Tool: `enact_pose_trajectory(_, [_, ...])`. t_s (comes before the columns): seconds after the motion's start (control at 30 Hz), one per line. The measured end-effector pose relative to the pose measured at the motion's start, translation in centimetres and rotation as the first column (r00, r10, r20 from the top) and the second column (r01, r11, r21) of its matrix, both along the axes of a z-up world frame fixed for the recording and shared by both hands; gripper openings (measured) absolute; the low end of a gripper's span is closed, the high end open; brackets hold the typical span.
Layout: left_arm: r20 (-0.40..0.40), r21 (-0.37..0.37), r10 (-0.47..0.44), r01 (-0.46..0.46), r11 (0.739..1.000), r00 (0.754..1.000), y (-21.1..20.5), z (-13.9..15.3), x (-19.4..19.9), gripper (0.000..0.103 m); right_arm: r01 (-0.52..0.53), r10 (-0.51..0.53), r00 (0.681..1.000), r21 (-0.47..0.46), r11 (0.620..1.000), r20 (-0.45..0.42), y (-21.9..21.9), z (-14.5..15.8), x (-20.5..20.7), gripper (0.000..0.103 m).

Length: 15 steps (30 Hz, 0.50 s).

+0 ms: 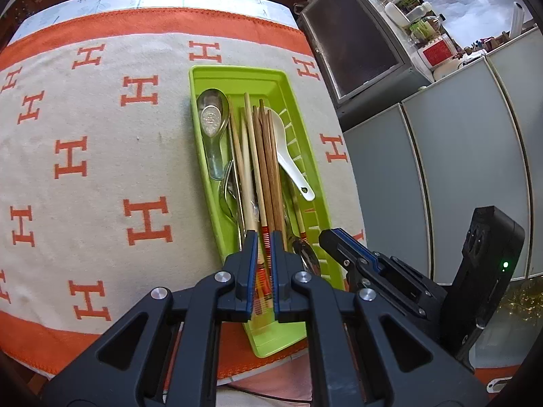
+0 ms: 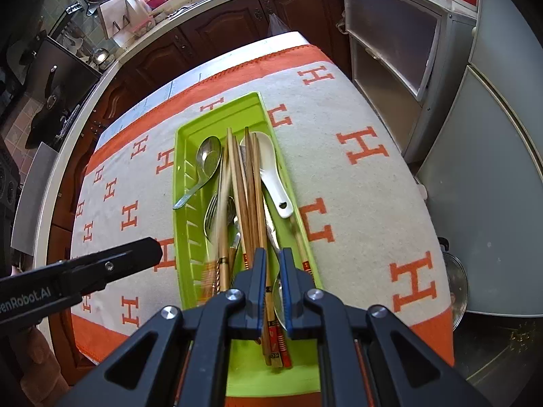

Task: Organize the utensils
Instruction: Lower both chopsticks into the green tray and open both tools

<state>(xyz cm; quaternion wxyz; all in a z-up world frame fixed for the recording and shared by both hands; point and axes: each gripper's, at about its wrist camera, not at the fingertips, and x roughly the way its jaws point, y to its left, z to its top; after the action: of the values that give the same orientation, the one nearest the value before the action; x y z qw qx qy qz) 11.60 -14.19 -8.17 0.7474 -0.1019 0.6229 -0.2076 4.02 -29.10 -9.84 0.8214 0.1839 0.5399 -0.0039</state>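
Note:
A lime green tray (image 1: 237,72) (image 2: 185,129) lies lengthwise on the table and holds the utensils. A bundle of wooden chopsticks (image 1: 266,156) (image 2: 246,186) runs down its middle. A metal spoon (image 1: 212,115) (image 2: 208,156) and a fork (image 1: 225,190) (image 2: 211,210) lie left of it, a white ceramic spoon (image 1: 288,149) (image 2: 271,169) right. One pale chopstick (image 2: 219,210) is motion-blurred. My left gripper (image 1: 264,237) (image 2: 157,254) hovers over the tray's near end, slightly open, chopstick ends showing in the gap. My right gripper (image 2: 273,257) (image 1: 327,237) hangs over the right side, slightly open, holding nothing.
The orange and cream H-patterned cloth (image 1: 101,135) (image 2: 366,176) covers the table. Grey cabinets (image 1: 441,169) stand close on the right. A pot lid (image 2: 454,281) sits low by the table's right edge. A kitchen counter (image 2: 203,10) runs behind.

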Motion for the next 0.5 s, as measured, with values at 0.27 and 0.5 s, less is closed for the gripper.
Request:
enact_pose_trajectory(0.27, [0.012,0.052,-0.019,0.018,0.998,1.0,0.3,-0.5,-0.1,0.006,-0.023,0.023,1.0,-0.004,1.0,0.0,0.7,0.0,0.0,0.008])
enact_pose_trajectory(0.5, [0.083,0.11,-0.015,0.005,0.994,0.996,2.4,0.3,-1.1,0.03,-0.057,0.057,0.998,-0.003,0.998,0.001,1.9,0.1,0.0,0.008])
